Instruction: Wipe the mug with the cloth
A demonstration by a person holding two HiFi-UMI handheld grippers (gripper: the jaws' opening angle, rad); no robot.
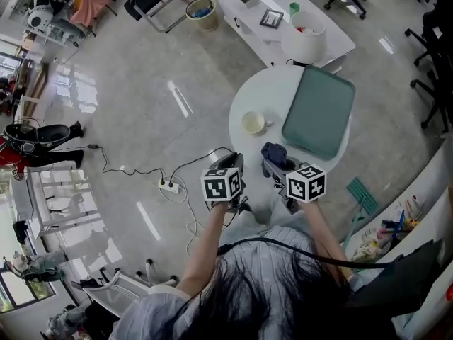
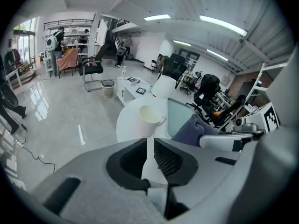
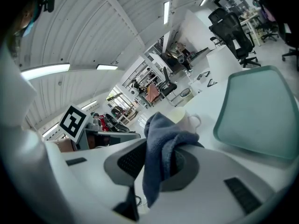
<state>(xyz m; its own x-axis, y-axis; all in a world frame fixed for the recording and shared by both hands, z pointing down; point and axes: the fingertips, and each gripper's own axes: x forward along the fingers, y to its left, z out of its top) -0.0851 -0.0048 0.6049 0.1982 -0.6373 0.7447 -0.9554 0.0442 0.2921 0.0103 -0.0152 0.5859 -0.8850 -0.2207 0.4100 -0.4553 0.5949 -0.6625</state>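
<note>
cloth (image 3: 161, 139) pinched in right gripper (image 3: 159, 161), bunched up for wiping. left gripper (image 2: 150, 157) held narrow, nothing between jaws, probably meant for steadying mug (image 2: 150, 118). mug parked upright on round table (image 2: 128, 122) just ahead, untouched.

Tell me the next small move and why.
Probably open the left gripper wider and reach for the mug: the left jaws are barely apart and empty, the mug stands untouched on the table, and the right gripper clamps the cloth.
</note>
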